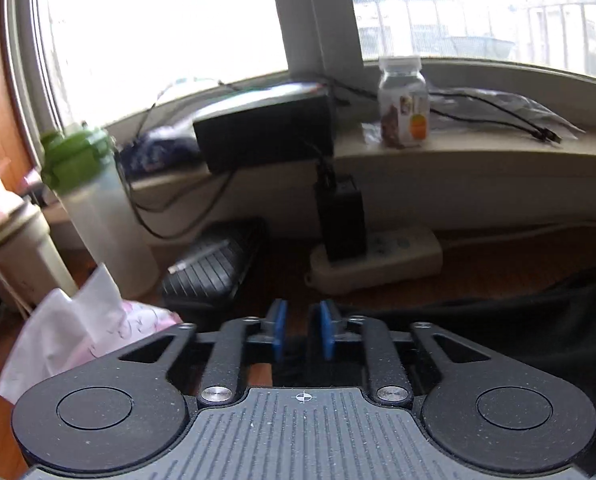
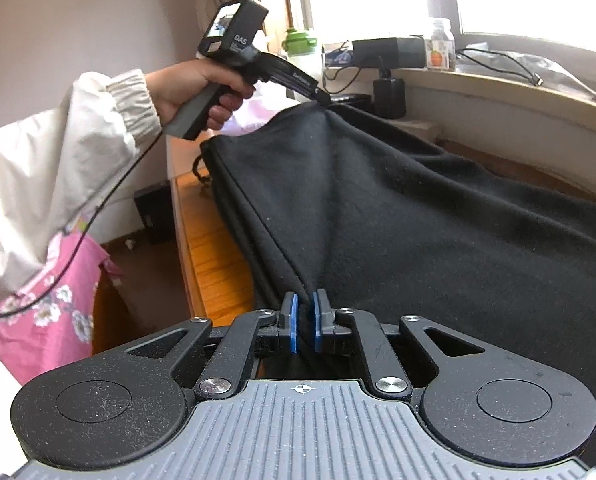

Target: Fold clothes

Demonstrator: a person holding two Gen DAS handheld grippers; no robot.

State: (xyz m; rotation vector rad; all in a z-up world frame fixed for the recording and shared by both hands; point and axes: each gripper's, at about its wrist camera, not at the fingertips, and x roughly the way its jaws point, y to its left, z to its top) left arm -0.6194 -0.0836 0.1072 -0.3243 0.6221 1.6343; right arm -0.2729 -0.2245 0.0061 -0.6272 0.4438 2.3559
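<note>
1. Checking R tongs (image 2: 304, 326): blue pads are nearly shut w/ a bunched edge of the black, soft, fleece-like garment (image 2: 418, 220) pinched between them. Grip looks firm; keep as is.
2. L tongs (image 1: 302, 330): pads stand apart w/ a clear gap; bare wood shows between tips, dark cloth low down between them. In the R wrist view the garment rises to a peak at the L tips, so it hangs there somehow. Whether the pads actually bite can't be told. Confirm hold before any pull.
3. Garment position: stretched as a sloping sheet between both tongs, its near-left hem hanging over the edge of the orange-brown wooden table (image 2: 205, 240), the rest spread across the tabletop to the right.
4. Recommended: re-seat L pads fully on the edge, then match tension L/R so the span goes flat w/o creases. Uneven pull will prob. skew the fold line.
5. Clearance: white power strip w/ black plug block (image 1: 378, 256) and clear shaker bottle w/ green lid (image 1: 93, 200) sit just beyond the L tips. Keep the fold away from them.
</note>
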